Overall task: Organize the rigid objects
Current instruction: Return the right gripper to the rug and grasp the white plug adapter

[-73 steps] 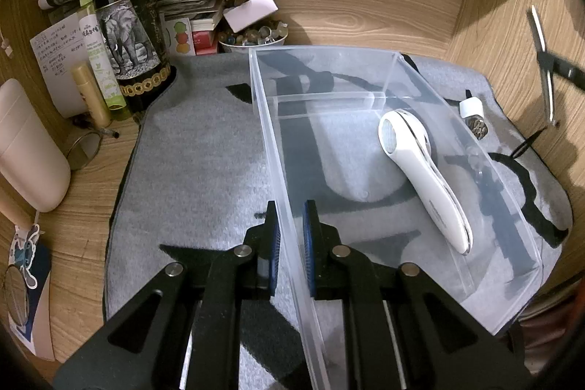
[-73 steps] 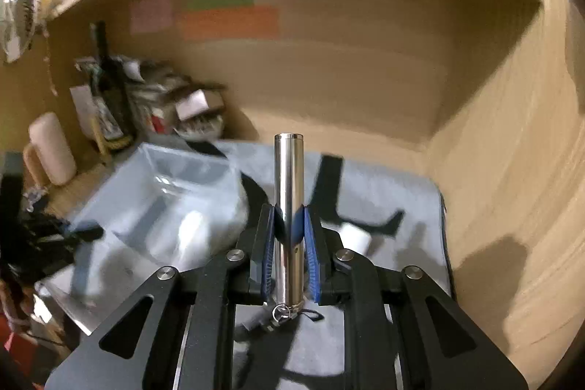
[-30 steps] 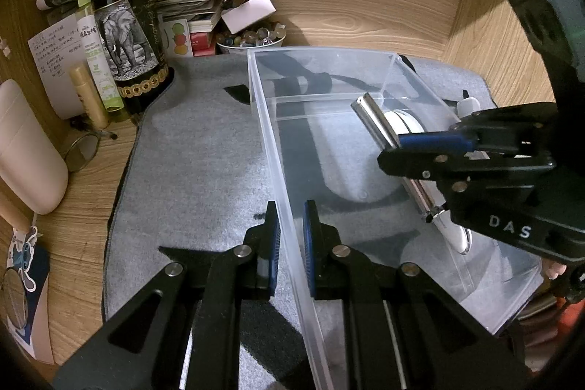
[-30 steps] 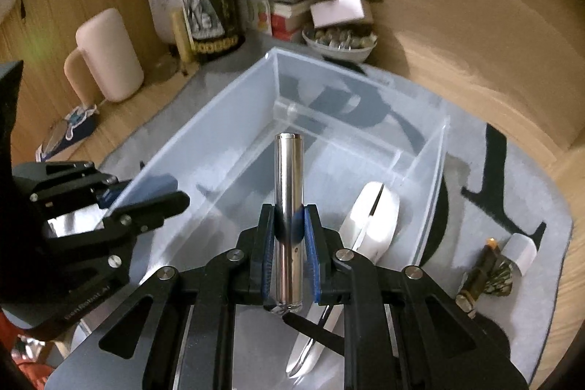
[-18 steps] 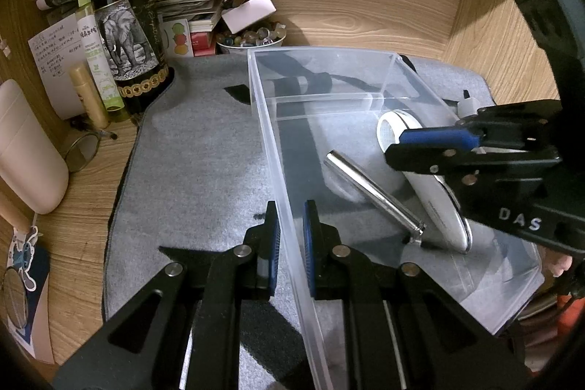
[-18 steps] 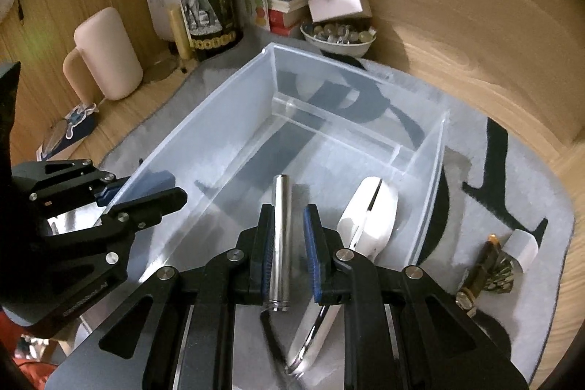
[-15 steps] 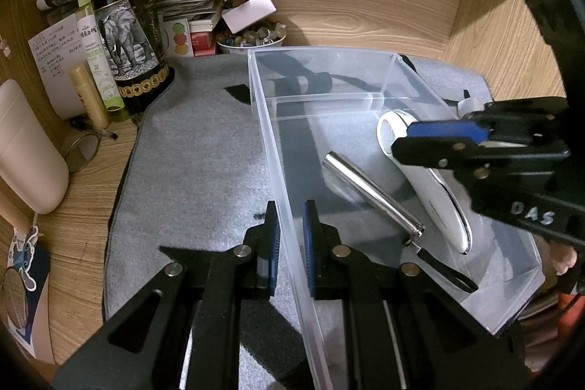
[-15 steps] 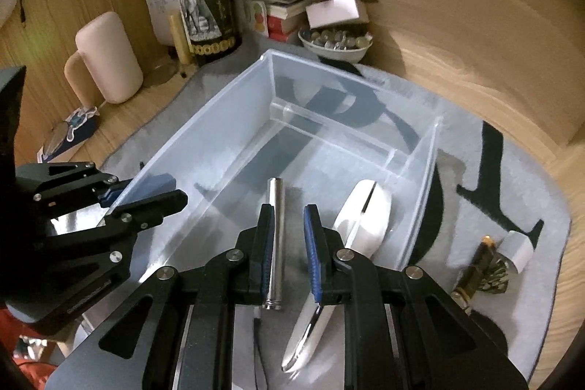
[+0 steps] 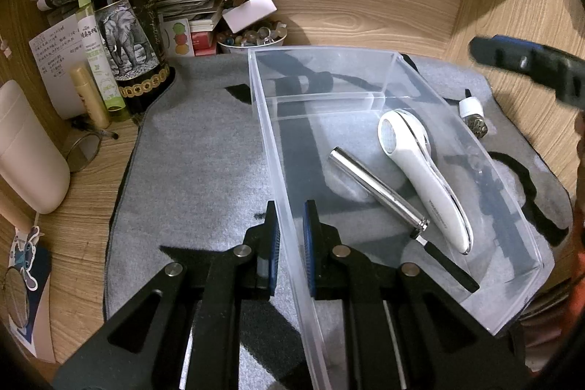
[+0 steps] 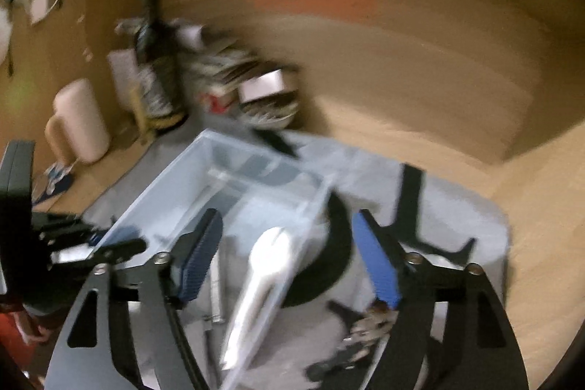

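The polished silver metal cylinder w/ a black strap at its end (image 9: 378, 187) is no longer carried: a sec ago it was pinched upright in the right gripper (image 10: 289, 256); now it is seen lying flat on the floor of the clear plastic rectangular bin (image 9: 278, 178), just beside the white handheld device w/ a round head (image 9: 420, 178), at approx 9 o'clock of it. Strap end is pointed toward 5 o'clock in the left wrist view.

Right gripper's fingers have just been opening and are now spread wide, nothing between them. It is lifted away from the bin; its view is heavily blurred. In the left wrist view only a dark blurred part of it is seen at 2 o'clock.

Left gripper (image 9: 290, 240) is kept in place, fingers nearly pressed together and pinching the bin's near long wall, so the bin is steadied.

Judged: drop-off of the cylinder is done. The small white-capped bottle (image 9: 471, 112) is left outside the bin on the grey felt mat (image 9: 197, 170), past the far wall at approx 2 o'clock – prob. next to be fetched.
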Motion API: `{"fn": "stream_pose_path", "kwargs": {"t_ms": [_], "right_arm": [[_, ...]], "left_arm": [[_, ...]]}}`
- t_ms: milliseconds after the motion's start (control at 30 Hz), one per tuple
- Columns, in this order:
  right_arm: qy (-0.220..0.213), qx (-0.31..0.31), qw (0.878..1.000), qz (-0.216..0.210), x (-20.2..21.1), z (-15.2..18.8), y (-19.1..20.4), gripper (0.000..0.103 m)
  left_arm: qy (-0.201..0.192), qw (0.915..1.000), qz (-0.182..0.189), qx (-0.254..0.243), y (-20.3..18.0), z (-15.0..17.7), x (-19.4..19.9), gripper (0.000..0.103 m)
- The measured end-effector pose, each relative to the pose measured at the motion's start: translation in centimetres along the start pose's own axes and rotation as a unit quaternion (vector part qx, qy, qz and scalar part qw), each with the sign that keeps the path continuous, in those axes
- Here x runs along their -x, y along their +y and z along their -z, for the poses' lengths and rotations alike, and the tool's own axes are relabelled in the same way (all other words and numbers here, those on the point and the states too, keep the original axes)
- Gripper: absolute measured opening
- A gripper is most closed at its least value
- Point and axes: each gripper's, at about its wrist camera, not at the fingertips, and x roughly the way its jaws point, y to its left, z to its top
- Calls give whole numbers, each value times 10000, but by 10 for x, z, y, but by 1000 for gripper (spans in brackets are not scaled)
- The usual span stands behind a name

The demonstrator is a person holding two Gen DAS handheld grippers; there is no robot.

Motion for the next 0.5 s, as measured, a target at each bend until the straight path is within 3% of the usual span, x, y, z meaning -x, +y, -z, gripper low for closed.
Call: {"fn": "stream_pose_path", "kwargs": {"t_ms": [267, 500], "right_arm": [[-145, -665, 9945, 795, 7, 3, -71, 75], [296, -1193, 9851, 1203, -20, 21, -124, 75]], "left_arm": [[60, 10000, 0, -12, 1, 1, -2, 12], [115, 9999, -13, -4, 2, 2, -5, 12]]}}
